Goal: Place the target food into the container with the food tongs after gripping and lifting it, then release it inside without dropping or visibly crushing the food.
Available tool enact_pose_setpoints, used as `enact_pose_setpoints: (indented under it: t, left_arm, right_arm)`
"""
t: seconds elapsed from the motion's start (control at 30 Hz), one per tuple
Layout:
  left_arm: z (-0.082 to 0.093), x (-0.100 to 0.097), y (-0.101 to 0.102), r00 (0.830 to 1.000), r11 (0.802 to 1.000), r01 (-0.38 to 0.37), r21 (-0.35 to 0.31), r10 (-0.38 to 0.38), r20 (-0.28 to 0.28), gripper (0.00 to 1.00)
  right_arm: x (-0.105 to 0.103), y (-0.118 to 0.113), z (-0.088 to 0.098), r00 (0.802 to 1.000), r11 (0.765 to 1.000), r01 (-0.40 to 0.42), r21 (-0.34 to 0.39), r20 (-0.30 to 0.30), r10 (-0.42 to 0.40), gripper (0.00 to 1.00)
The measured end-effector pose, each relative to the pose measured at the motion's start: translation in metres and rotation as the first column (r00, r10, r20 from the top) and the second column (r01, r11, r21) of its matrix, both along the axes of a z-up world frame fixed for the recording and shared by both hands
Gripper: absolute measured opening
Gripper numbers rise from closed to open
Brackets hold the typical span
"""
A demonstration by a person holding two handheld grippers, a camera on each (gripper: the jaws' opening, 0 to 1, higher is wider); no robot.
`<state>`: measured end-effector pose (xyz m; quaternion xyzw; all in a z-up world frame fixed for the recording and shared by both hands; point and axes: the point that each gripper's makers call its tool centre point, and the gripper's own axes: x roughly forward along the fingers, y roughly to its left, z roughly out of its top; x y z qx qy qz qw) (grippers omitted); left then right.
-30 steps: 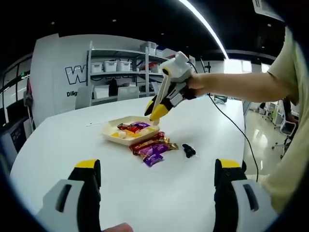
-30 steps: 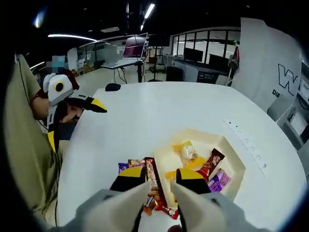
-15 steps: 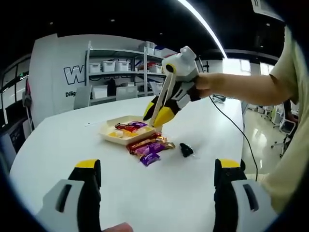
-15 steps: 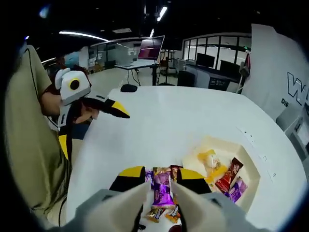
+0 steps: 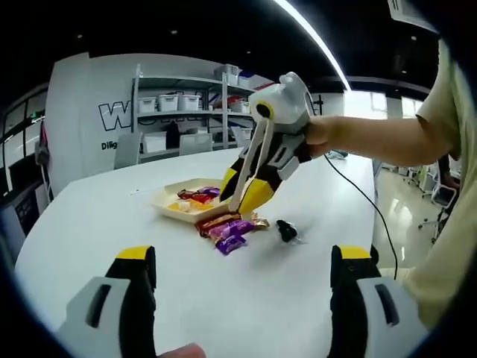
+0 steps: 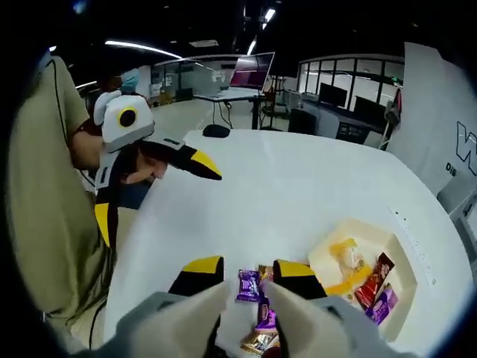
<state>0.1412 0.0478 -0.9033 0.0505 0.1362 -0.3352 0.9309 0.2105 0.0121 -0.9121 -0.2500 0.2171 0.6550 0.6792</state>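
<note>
A pile of wrapped candies (image 5: 231, 226) lies on the white table beside a cream tray (image 5: 173, 211) that holds more candies. My right gripper (image 5: 248, 192) hangs over the pile, shut on pale food tongs (image 5: 250, 160) that run between its jaws. In the right gripper view, the tongs' tips (image 6: 227, 287) frame a purple candy (image 6: 248, 285) just below my right gripper (image 6: 248, 267), apart from it. The tray (image 6: 328, 253) sits to the right with yellow, red and purple pieces. My left gripper (image 5: 242, 257) stays wide open over bare table; it appears as the left gripper (image 6: 155, 195) at the table's edge.
A small black object (image 5: 287, 230) lies right of the pile, and a cable (image 5: 358, 194) trails across the table. A computer mouse (image 6: 216, 130) rests at the far end. Shelves with bins (image 5: 186, 112) stand behind. A person's arm (image 5: 373, 134) reaches in from the right.
My right gripper with the tongs has moved off the tray and come down over the candy pile. The left gripper has stayed still and open.
</note>
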Motion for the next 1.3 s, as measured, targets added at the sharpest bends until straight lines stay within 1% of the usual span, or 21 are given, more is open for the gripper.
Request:
enact_pose_setpoints:
  t: [0.23,0.6,0.67,1.0,1.07,1.3]
  left_arm:
    - [0.000,0.000,0.000,1.000,1.000,0.000,-0.001,0.000,0.002,0.95]
    - [0.000,-0.001,0.005,1.000,1.000,-0.004,0.004,0.004,0.004,0.96]
    - [0.000,-0.001,0.005,1.000,1.000,-0.004,0.005,0.004,0.004,0.96]
    - [-0.002,0.000,0.007,1.000,1.000,-0.006,0.005,0.006,-0.001,0.96]
    - [-0.003,0.000,0.007,1.000,1.000,-0.006,0.004,0.006,-0.001,0.96]
    - [-0.006,0.000,0.007,1.000,1.000,-0.004,0.005,0.004,-0.008,0.95]
  right_arm:
    - [-0.005,0.004,-0.010,1.000,1.000,-0.018,-0.022,0.005,0.018,0.22]
    - [-0.002,0.010,-0.028,0.999,0.997,-0.035,-0.065,0.029,0.037,0.22]
    - [-0.002,0.010,-0.031,0.999,0.997,-0.036,-0.070,0.026,0.038,0.22]
    - [-0.002,0.013,-0.038,0.999,0.996,-0.047,-0.080,0.023,0.049,0.22]
    - [-0.001,0.013,-0.043,0.998,0.994,-0.049,-0.095,0.028,0.052,0.22]
    - [-0.002,0.013,-0.049,0.998,0.993,-0.057,-0.101,0.027,0.060,0.22]
